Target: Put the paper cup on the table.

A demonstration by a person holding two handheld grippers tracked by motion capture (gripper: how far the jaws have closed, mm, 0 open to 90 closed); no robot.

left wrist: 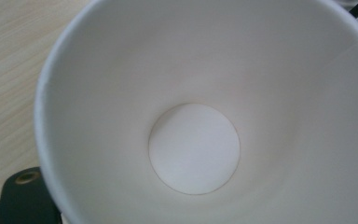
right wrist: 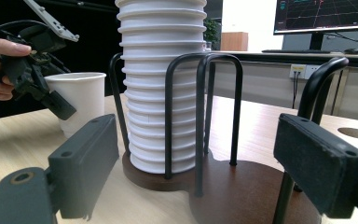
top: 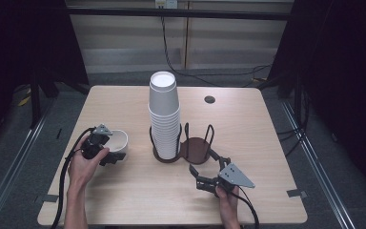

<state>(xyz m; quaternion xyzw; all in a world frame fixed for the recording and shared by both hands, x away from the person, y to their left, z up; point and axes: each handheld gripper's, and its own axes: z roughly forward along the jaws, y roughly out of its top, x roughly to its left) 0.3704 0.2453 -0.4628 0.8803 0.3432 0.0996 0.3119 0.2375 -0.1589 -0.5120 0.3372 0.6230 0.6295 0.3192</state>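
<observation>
While the left gripper [top: 106, 148] pinches the loose paper cup [top: 116, 143] left of the cup stack [top: 164, 117], its own view looks inside the cup [left wrist: 193, 147]. Beside the stack [right wrist: 161, 84], the right gripper [right wrist: 205, 168] gapes wide. Next, probably lift and nest.

no readable text (monitor [right wrist: 325, 16] graphics illegible)

Open tabletop [top: 248, 119] right of cup stack [top: 164, 114] and holder [top: 190, 149]
</observation>
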